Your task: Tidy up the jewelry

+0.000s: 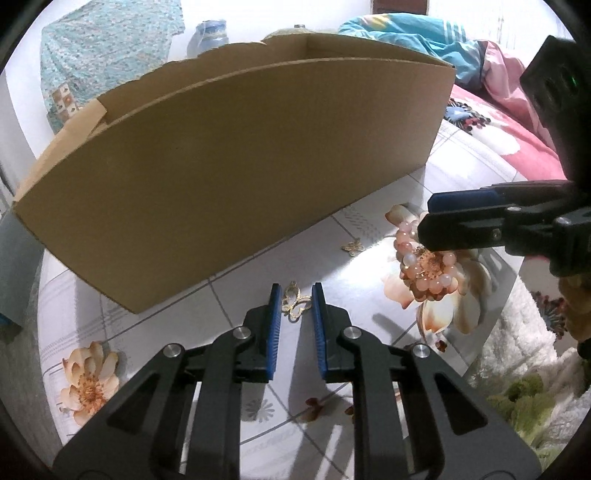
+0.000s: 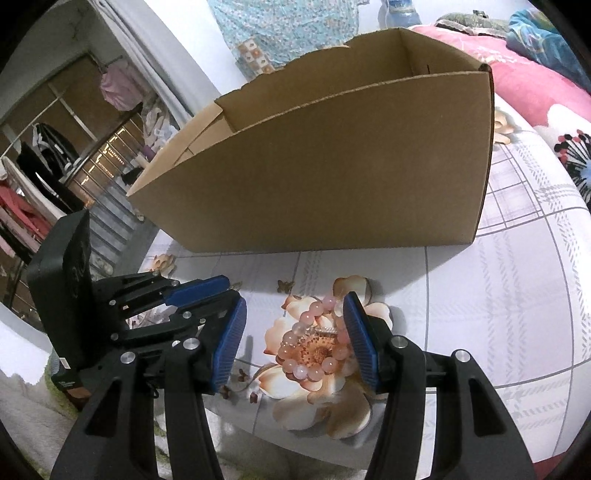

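Observation:
A gold butterfly pendant [image 1: 295, 305] lies on the flowered sheet between the open jaws of my left gripper [image 1: 295, 291], which do not touch it. A pink bead bracelet [image 2: 314, 341] lies on a printed flower, between the wide-open jaws of my right gripper [image 2: 297, 306]; it also shows in the left wrist view [image 1: 430, 267], partly under the right gripper [image 1: 428, 218]. A second small gold butterfly charm [image 1: 352, 246] lies between them, also in the right wrist view [image 2: 285, 285]. An open cardboard box [image 1: 236, 162] stands just behind, also in the right wrist view [image 2: 332, 166].
Everything sits on a bed with a white checked, flower-printed sheet [image 2: 498, 295]. A pink blanket [image 2: 524, 85] and blue bedding [image 1: 402, 33] lie behind the box. A white fluffy cover [image 1: 524, 332] is at the right. The left gripper [image 2: 207, 291] shows at left in the right wrist view.

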`<state>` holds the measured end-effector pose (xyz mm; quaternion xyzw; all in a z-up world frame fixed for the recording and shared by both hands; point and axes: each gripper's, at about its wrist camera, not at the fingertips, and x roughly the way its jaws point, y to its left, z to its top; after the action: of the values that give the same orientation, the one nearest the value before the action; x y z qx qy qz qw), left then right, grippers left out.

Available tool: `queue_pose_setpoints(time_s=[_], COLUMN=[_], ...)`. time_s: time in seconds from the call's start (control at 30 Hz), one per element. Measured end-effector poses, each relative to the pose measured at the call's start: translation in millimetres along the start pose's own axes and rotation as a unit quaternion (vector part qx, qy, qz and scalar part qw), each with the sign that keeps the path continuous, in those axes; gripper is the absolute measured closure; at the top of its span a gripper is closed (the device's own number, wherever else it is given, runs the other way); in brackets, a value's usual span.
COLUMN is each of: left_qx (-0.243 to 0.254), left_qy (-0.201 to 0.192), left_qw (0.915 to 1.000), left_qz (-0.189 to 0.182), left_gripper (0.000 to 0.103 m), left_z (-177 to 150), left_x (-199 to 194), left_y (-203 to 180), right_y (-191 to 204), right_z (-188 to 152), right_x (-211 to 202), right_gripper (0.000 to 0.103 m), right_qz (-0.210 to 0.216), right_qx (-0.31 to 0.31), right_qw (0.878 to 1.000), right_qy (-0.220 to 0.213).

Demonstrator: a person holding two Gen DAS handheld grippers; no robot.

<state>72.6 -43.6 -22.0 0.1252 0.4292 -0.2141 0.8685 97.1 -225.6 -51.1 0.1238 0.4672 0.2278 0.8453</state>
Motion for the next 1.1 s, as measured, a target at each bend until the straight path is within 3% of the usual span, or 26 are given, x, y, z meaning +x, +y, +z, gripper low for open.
queue_pose_setpoints(time_s=[0.2, 0.37, 0.57, 0.93, 1.1], left_qx=[-0.015, -0.029, -0.028, -0.036, -0.038], left_qy=[-0.006, -0.009, -0.013, -0.017, -0.018], left_qw=[0.9997, 0.9994, 0.9994, 0.9992, 0.9991], left_qz=[0.018, 0.019, 0.013, 0.004, 0.000], left_gripper=[0.088, 0.088, 0.088, 0.088, 0.088], left_z=[-1, -3, -5, -8, -10], left_x=[-5, -5, -3, -1, 0], left_y=[9, 18, 19, 27, 30], right_y=[16, 30, 36, 48, 50], right_z=[2, 5, 5, 1, 0], right_x=[5, 21, 38, 50, 50], right_gripper=[0.050, 0.064, 0.075, 0.090, 0.091], right_qz=[-0.010, -0.023, -0.070, -0.119, -0.124], right_qx=[-0.045, -0.073, -0.094, -0.130, -0.142], right_qw=[0.999, 0.997, 0.993, 0.984, 0.982], right_qy=[-0.008, -0.002, 0.009, 0.008, 0.006])
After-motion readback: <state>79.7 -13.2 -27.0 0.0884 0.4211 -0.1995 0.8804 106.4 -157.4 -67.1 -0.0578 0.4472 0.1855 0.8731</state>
